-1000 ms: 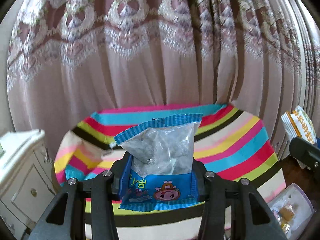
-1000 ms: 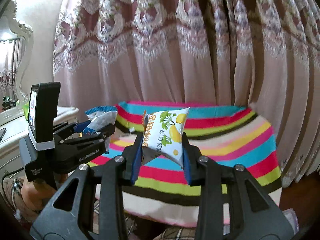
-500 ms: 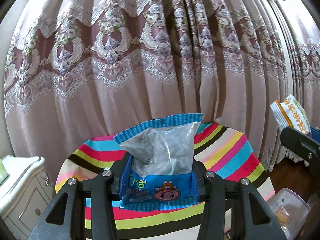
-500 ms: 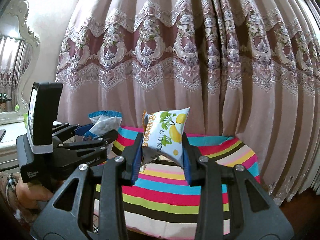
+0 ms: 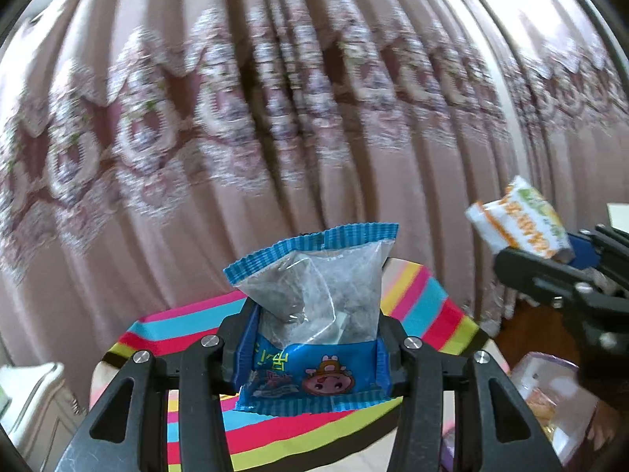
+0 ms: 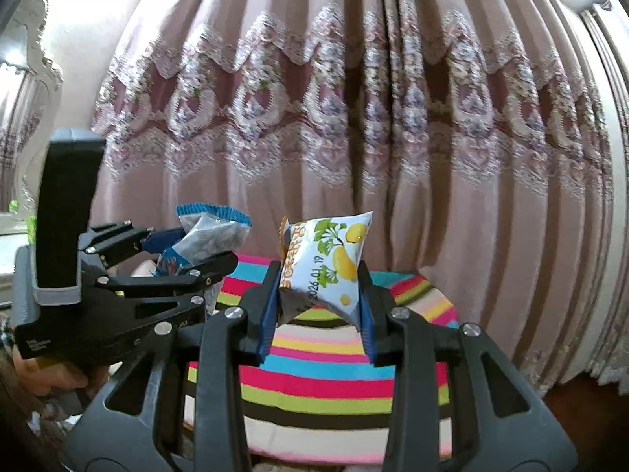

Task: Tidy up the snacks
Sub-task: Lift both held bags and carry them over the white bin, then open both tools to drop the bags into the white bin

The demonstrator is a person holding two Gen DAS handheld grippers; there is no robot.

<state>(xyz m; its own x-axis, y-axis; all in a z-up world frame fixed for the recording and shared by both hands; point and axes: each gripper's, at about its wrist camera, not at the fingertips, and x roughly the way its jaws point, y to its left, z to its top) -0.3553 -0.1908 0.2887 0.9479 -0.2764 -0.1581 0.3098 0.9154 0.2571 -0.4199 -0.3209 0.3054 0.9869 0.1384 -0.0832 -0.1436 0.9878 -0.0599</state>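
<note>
Grippers both raised over the last second; striped cloth [image 6: 334,369] sank in view. My left gripper [image 5: 310,354] clamps the blue packet [image 5: 314,314], right gripper [image 6: 318,310] clamps the lemon packet [image 6: 326,263]. Both airborne, probably in transit to a container.

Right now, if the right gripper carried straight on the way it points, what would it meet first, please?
Probably the curtain. The right gripper points above the striped cushion, though depth is unclear.

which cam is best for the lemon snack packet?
Right wrist: the lemon snack packet sits centred and sharp, pinched in the right claw, date print legible. Left wrist catches it only at the right edge, blurred.
</note>
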